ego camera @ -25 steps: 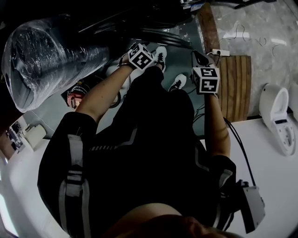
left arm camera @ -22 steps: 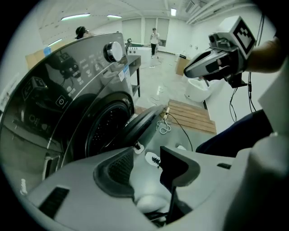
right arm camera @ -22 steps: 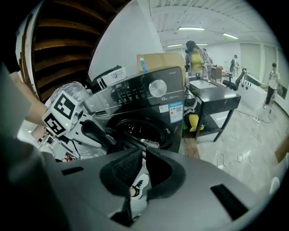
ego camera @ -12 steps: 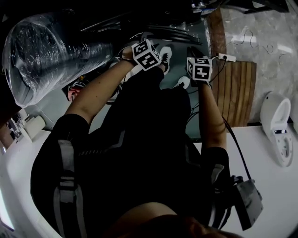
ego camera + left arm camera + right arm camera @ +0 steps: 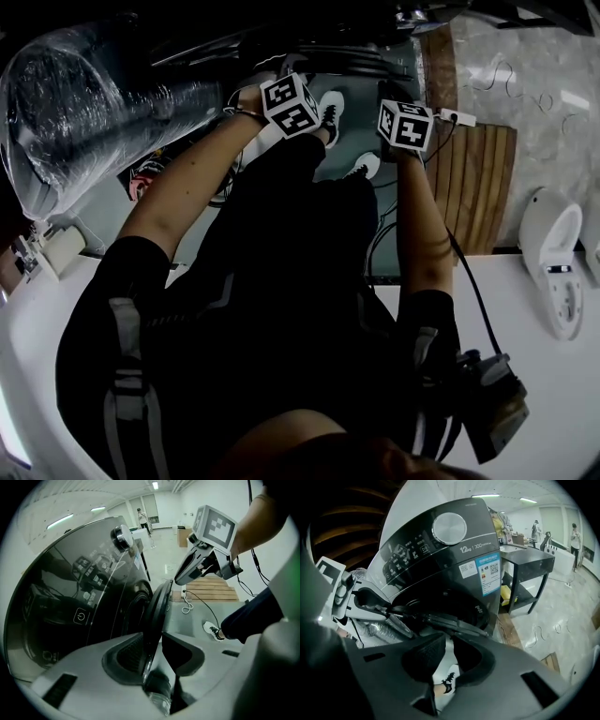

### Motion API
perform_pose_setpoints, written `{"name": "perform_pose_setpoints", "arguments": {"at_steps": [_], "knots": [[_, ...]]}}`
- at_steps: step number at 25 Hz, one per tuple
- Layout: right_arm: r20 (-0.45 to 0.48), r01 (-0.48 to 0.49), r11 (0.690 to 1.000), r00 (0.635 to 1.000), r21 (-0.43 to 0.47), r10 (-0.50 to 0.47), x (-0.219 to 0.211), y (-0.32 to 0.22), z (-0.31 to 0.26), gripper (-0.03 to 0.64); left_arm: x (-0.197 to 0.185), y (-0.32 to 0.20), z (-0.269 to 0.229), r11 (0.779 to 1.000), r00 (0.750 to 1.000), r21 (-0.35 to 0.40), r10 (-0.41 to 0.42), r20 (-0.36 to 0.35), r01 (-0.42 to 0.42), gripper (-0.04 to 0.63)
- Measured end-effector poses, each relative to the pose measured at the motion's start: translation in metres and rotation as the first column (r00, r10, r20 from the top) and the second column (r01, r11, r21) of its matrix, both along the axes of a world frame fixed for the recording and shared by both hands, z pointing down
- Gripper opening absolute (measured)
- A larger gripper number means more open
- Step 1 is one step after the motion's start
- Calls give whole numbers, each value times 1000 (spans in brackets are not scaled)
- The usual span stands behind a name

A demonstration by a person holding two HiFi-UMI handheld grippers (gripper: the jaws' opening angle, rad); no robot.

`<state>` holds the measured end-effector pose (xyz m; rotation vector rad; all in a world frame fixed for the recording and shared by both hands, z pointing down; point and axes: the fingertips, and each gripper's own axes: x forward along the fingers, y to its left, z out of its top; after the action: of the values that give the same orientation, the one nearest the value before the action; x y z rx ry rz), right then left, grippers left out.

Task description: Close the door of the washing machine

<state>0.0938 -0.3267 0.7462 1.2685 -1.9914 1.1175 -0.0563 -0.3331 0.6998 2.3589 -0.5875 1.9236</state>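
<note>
Overhead, both arms reach toward the dark washing machine (image 5: 319,42). The left gripper (image 5: 158,656), jaws just closing, straddles the ajar door's (image 5: 158,604) rim unclamped and may slip off. The right gripper (image 5: 446,658), narrowly parted and empty beside the door, risks getting pinched.

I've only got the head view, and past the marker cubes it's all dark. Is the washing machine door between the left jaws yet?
Observer: Yes. In the left gripper view, the rim of the door stands edge-on between the jaws of the left gripper. The jaws have just been closing, and a sliver of gap remains on one side.
Operator: Is the door open or shut?
Observer: Open, swung well out from the front of the washing machine.
Operator: And the right gripper?
Observer: Its jaws stand slightly apart with nothing between them; a shoe shows through the gap.
</note>
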Motion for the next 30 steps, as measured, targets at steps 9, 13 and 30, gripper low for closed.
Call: {"name": "perform_pose_setpoints", "arguments": {"at_steps": [9,13,30], "knots": [[42,-56,998,998,30,55,3,-35,1,52,1,-18,-1,998,999,28,-48,-9,48,124],[39,-53,998,998,44,51,3,-50,1,52,1,-27,-1,996,996,38,-85,-8,85,124],[80,-88,996,993,12,87,-4,-74,1,14,-2,-41,1,992,994,55,-110,3,109,124]]}}
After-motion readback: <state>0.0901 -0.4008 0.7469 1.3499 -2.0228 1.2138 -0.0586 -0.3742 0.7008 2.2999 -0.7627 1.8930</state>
